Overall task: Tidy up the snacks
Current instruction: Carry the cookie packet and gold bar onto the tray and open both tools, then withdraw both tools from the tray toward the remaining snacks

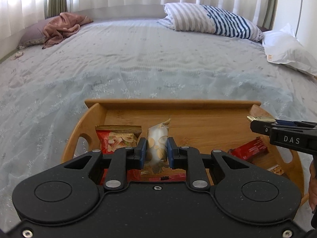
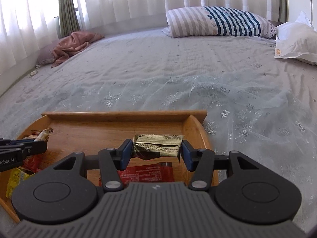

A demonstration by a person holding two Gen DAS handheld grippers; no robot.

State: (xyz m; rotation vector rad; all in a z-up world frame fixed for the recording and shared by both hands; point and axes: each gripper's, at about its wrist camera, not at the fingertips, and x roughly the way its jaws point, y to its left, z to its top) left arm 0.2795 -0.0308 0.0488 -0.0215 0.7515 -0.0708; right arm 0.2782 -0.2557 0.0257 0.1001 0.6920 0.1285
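Observation:
A wooden tray (image 1: 198, 104) with handle cut-outs lies on the bed and holds several snack packets. My left gripper (image 1: 157, 150) is shut on a clear packet with gold print (image 1: 157, 138), held upright over the tray's left half beside a red snack bag (image 1: 116, 138). My right gripper (image 2: 156, 151) is shut on a gold-green foil packet (image 2: 158, 144), held crosswise over the tray's (image 2: 122, 114) right half above a red wrapper (image 2: 146, 173). In the left wrist view, the right gripper comes in from the right with its foil packet (image 1: 259, 118) over another red bar (image 1: 249, 148).
The tray rests on a grey-blue bedspread (image 2: 178, 75). A striped pillow (image 1: 210, 19) and a white pillow (image 1: 285, 49) lie at the far right, a pink cloth (image 1: 61, 25) at the far left. Yellow packets (image 2: 16, 178) sit in the tray's near left corner. A hand (image 1: 313, 186) shows at the right edge.

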